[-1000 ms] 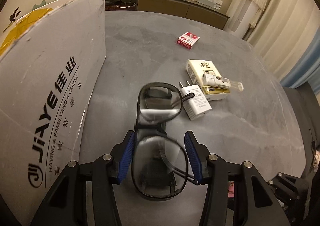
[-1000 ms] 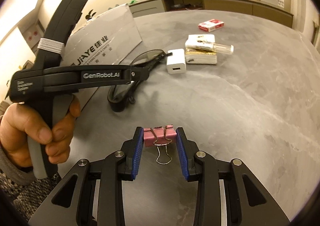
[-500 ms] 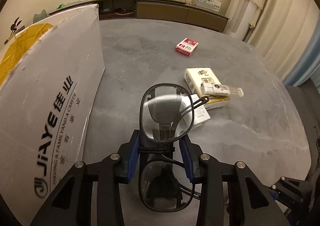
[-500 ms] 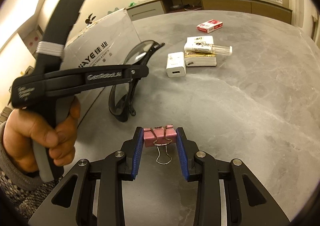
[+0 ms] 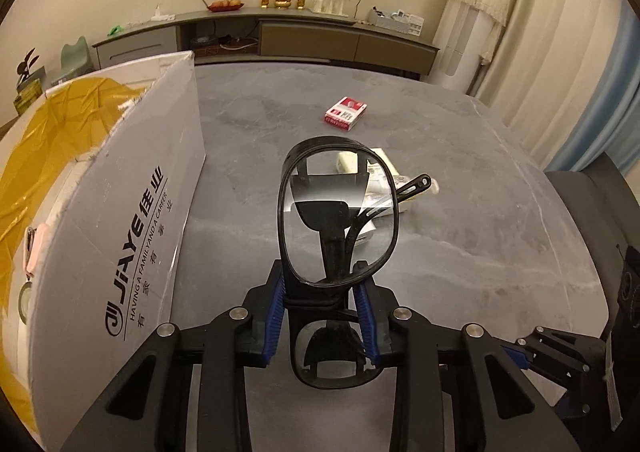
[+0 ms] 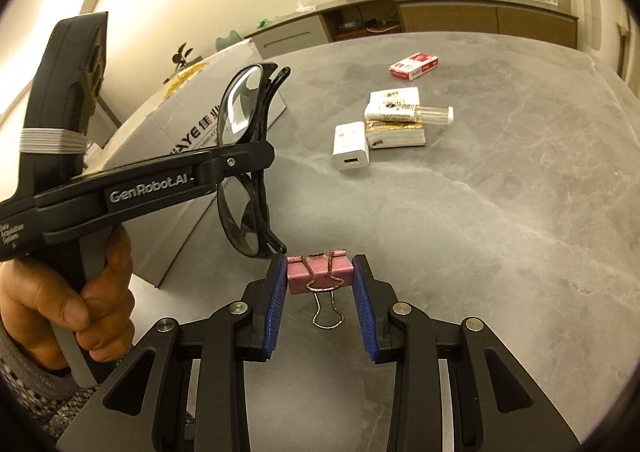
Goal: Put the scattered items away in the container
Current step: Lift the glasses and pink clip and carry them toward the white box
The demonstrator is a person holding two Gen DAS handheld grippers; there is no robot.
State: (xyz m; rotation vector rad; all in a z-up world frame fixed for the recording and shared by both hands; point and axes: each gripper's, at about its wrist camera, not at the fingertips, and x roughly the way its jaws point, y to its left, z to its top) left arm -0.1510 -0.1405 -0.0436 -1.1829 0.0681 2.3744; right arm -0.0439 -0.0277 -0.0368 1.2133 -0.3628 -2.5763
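Observation:
My left gripper (image 5: 320,304) is shut on the bridge of black-framed glasses (image 5: 338,212), held upright above the grey table; in the right wrist view the glasses (image 6: 248,140) hang from that gripper, gripped by a hand (image 6: 76,300). The open cardboard box (image 5: 120,220) with a yellow liner stands just to the left. My right gripper (image 6: 320,284) is shut on a pink binder clip (image 6: 320,274), low over the table. A white charger (image 6: 351,151), a cream pack with a small tube on it (image 6: 396,120) and a red pack (image 6: 414,66) lie farther out.
Inside the box a pinkish item (image 5: 38,248) shows near its left wall. A long sideboard (image 5: 304,36) with fruit and glassware runs along the far wall. Curtains (image 5: 560,52) hang at the right. A dark chair (image 5: 600,204) stands beyond the table's right edge.
My left gripper closed on the glasses and lifted them off the table, tilting them upright. The right gripper stayed put, still holding the binder clip.

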